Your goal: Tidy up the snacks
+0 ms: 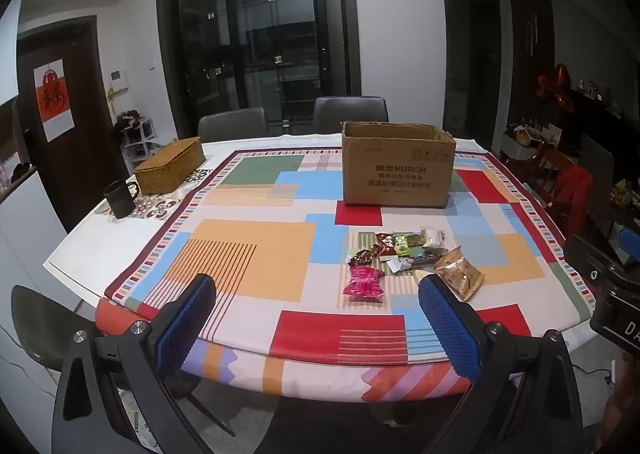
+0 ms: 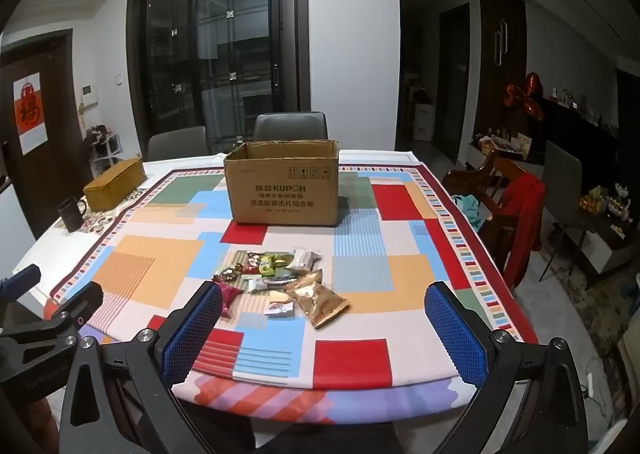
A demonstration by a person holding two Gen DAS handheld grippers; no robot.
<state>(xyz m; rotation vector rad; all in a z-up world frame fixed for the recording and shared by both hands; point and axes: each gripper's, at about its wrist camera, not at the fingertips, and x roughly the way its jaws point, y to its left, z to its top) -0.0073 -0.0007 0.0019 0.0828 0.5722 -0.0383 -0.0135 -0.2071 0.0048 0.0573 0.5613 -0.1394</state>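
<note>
Snacks (image 1: 404,258) lie in a loose pile on the patterned tablecloth (image 1: 248,246), near the table's front edge, in front of the open cardboard box (image 1: 398,169) and apart from it. Left gripper (image 1: 316,318) and right gripper (image 2: 324,328) — jaws spread wide, holding nothing — hover short of the pile.
</note>
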